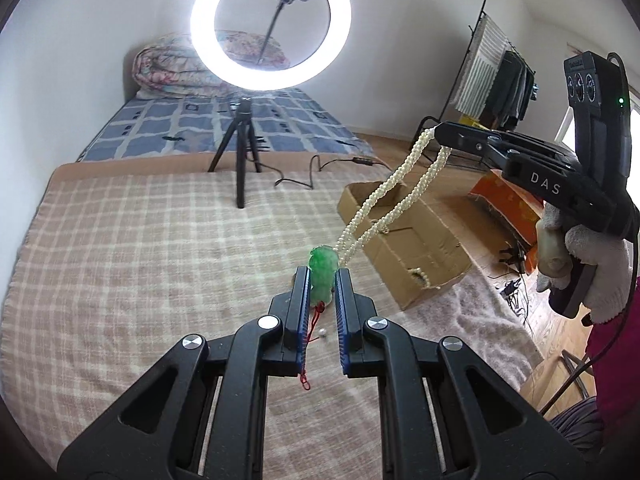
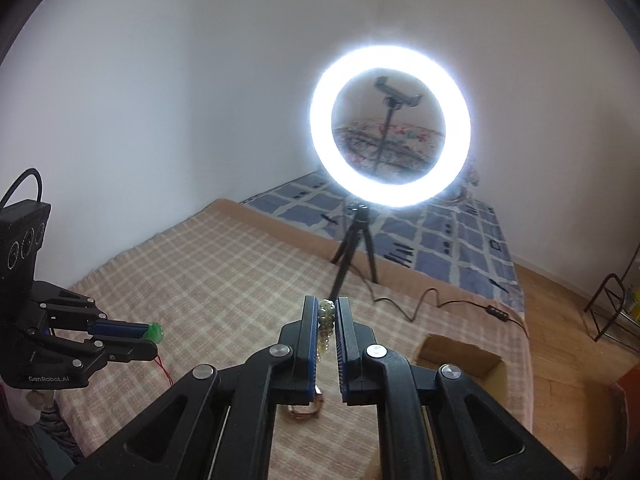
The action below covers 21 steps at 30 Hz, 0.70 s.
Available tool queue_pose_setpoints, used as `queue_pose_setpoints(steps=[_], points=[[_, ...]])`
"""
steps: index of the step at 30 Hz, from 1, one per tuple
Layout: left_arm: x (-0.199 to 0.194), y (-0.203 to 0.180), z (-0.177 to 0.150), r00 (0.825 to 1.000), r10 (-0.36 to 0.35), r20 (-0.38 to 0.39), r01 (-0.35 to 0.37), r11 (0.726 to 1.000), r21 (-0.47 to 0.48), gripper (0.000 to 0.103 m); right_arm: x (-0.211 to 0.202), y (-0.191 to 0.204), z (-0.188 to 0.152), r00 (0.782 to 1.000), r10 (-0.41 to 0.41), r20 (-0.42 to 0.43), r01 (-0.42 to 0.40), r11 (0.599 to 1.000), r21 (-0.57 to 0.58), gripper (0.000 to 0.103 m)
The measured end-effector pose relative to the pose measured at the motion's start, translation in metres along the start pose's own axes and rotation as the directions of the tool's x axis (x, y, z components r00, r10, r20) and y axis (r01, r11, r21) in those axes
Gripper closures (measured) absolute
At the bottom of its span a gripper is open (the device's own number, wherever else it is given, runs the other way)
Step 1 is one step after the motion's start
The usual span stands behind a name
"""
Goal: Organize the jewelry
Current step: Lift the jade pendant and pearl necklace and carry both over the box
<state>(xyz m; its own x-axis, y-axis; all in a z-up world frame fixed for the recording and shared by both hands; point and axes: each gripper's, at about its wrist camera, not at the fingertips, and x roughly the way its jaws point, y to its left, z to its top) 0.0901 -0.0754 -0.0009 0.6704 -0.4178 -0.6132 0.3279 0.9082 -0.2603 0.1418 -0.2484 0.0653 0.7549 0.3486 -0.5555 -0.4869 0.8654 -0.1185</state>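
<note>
My left gripper [image 1: 323, 276] is shut on a green jade pendant [image 1: 322, 270] with a red cord [image 1: 310, 344] hanging below it, held above the checked blanket. My right gripper [image 2: 325, 312] is shut on a pearl bead necklace [image 2: 326, 320]. In the left wrist view the right gripper [image 1: 440, 130] holds the necklace [image 1: 394, 188] high at the right, and its strands hang down to the pendant. In the right wrist view the left gripper [image 2: 150, 334] shows at the left with the pendant [image 2: 154, 333] at its tips. A small loose bead [image 1: 322, 333] and a rose-gold piece [image 2: 306, 410] lie on the blanket.
An open cardboard box [image 1: 404, 240] sits at the blanket's right edge; it also shows in the right wrist view [image 2: 460, 354]. A lit ring light on a tripod [image 1: 242, 148] stands on the bed [image 1: 100, 248], its cable trailing right. A clothes rack [image 1: 496, 80] stands by the far wall.
</note>
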Motion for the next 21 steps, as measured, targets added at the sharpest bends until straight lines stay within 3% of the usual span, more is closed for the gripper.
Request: queue_pose_setpoints(steps=[21], points=[[0.080,-0.110,0.054,0.990,-0.139,-0.018,0.140,0.984,0.107,0.093,-0.023,-0.124,-0.022,0.980,-0.199,-0.031,0.200,0.977,0.076,0.098]])
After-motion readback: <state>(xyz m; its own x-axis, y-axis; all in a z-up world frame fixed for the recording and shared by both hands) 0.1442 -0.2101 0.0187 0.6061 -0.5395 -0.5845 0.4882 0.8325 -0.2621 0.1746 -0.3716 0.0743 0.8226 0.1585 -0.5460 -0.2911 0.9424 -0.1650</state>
